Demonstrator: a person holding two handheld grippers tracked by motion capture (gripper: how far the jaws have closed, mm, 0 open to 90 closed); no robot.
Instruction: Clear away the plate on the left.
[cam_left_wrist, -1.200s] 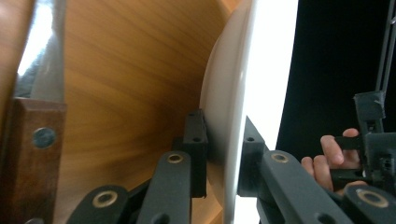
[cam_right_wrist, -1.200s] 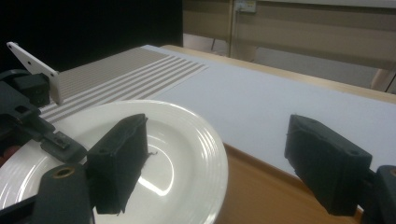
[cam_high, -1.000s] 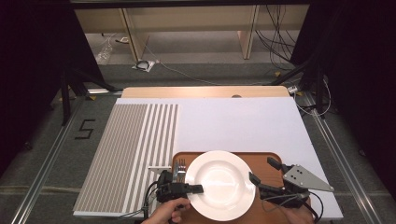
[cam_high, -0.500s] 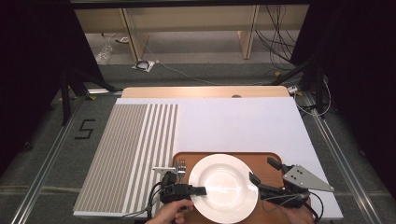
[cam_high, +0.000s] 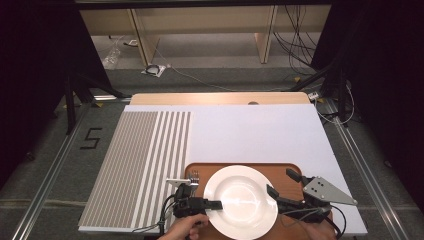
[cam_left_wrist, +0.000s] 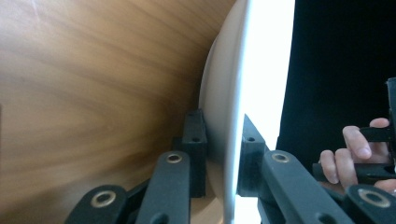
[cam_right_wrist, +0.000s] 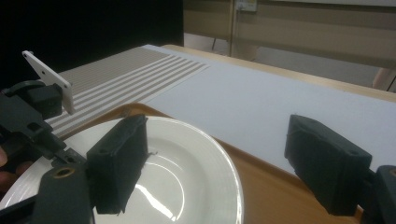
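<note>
Plate rim clamped in left gripper — right gripper jaws apart.

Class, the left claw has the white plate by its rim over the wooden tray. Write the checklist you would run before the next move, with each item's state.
1. Left claw clamps the plate rim, one jaw on each face: ok.
2. Right claw open, one jaw above the plate: ok.
3. Plate empty: ok.
4. Plate lifted off the tray: cannot tell.
5. Fork on the tray beside the plate, not touched: ok.
</note>
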